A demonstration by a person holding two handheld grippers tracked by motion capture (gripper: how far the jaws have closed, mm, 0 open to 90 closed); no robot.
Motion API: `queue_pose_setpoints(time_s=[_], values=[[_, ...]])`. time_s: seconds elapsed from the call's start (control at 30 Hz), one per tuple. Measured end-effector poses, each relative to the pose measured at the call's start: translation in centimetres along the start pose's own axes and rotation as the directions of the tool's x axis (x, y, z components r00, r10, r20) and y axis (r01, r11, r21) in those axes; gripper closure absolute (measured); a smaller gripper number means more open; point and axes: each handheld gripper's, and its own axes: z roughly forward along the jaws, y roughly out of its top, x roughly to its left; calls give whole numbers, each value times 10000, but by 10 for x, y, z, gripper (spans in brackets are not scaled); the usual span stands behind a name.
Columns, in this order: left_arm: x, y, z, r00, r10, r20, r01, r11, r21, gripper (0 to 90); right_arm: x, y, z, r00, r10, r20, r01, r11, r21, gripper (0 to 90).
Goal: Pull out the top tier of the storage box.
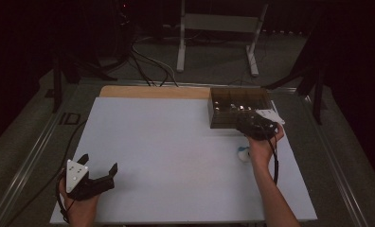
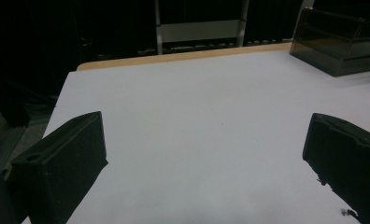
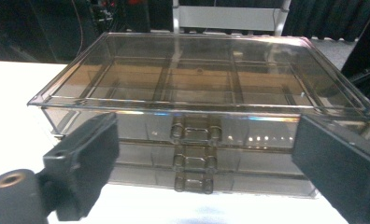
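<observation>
The big white table board (image 1: 176,156) takes most of the high view. On it, in the upper right of that frame, sits the smoky transparent plastic organiser box (image 1: 237,111), w/ compartments inside and stacked drawer tiers; it is near the back right corner of the board. In the right gripper view the box front is close, and three small clear pull tabs (image 3: 195,133) stand one under another in the lower centre of the frame.

The right gripper (image 1: 255,126) is just at the box front, jaws wide apart, nothing between the pads. The left gripper (image 1: 98,178) rests in the lower left of the high view, well apart from the box, jaws also apart and empty.

A small white and blue object (image 1: 243,153) lies on the board near the right forearm; I cannot tell what it is.

Risks, in my judgement: the tabs are small and close together, so the jaws can catch two tiers at once, or slip off. The box looks light and nothing holds it, so a pull may drag the whole box fwd instead of opening a drawer. The forearm can also sweep the small object off the board.
</observation>
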Motion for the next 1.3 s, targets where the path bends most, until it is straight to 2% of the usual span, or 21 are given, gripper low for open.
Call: queue_pose_setpoints(time_s=[0.23,0.33,0.5,0.87,0.97,1.3], values=[[1,0,-1,10000,-13,-8,13,10000,-27,11,6,0,5,9997,-163,201,163,9999,27,224],[1,0,-1,10000,-10,-9,10,10000,-44,11,8,-2,7,9987,-178,472,175,9998,70,289],[0,0,-1,10000,0,-14,0,10000,-30,11,12,-5,11,9965,-456,694,446,9989,156,377],[0,0,-1,10000,-24,-21,24,10000,-48,11,14,-11,22,9961,-193,866,151,9987,493,428],[1,0,-1,10000,-39,-10,39,10000,-37,11,14,-14,24,9948,-326,969,271,9980,568,470],[0,0,-1,10000,-52,-15,52,10000,-28,11,14,-15,28,9957,-243,892,194,9983,545,554]])
